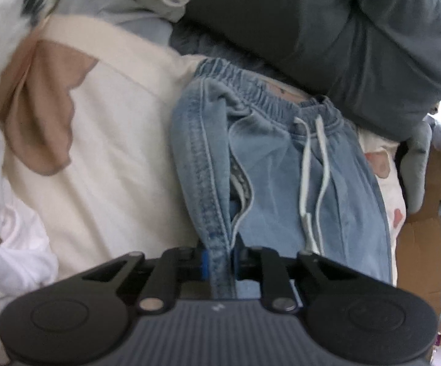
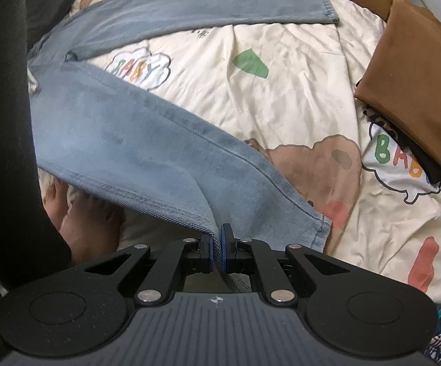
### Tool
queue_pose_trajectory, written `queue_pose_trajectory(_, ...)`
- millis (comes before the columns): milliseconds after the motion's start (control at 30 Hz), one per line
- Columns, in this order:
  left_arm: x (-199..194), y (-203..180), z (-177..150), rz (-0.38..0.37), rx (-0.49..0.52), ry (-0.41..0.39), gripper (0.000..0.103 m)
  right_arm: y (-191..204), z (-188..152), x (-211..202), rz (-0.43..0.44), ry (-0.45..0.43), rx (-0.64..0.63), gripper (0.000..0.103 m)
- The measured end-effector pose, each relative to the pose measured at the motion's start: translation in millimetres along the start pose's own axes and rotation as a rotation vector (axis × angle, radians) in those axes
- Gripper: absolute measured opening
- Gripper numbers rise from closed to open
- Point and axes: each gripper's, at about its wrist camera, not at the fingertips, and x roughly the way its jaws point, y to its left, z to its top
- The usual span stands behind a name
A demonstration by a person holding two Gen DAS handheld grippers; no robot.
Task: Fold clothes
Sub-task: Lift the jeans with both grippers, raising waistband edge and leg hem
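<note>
Light blue jeans point(image 1: 281, 164) with an elastic waistband and a white drawstring point(image 1: 311, 183) lie on a cream printed bedsheet point(image 2: 281, 97). My left gripper point(image 1: 219, 259) is shut on the side seam fold near the waist, with denim pinched between its blue pads. In the right wrist view the jeans point(image 2: 122, 140) spread out with both legs apart; the far leg point(image 2: 208, 12) lies flat across the sheet. My right gripper point(image 2: 217, 244) is shut on the edge of the near leg close to its hem point(image 2: 321, 228), lifting that edge slightly.
A dark grey garment point(image 1: 327, 30) is piled beyond the waistband, and cream and white cloth point(image 1: 98, 140) lies to the left. Folded brown fabric point(image 2: 418, 85) sits at the right of the bed. A person's bare feet point(image 2: 83, 216) and dark trouser leg point(image 2: 4, 122) stand at the left.
</note>
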Motion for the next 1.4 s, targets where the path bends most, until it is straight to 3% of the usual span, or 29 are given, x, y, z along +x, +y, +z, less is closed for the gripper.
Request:
queue_pose_trajectory(367,-36,-73,14,-0.010,0.124,-0.034,0.014,-12,18,-26,-0.018,-0.128,0.020,0.002)
queue_pose_trajectory(633,-48,-143,21,0.058,0.273,-0.028,0.013,-24,38,-39,-0.021,-0.241,0.019,0.002)
queue_pose_trajectory(833,-57,-191,17,0.074,0.358,-0.068,0.011,-31,50,-59,-0.016,-0.330,0.064,0.002)
queue_pose_trajectory(1167,-58,-219,25,0.057,0.336,-0.052,0.010,-37,74,-87,-0.054,-0.416,0.056,0.002)
queue_pose_trajectory(1400,-53,-238,35,0.053,0.326,-0.017,0.009,-36,94,-91,-0.089,-0.421,0.059,0.002)
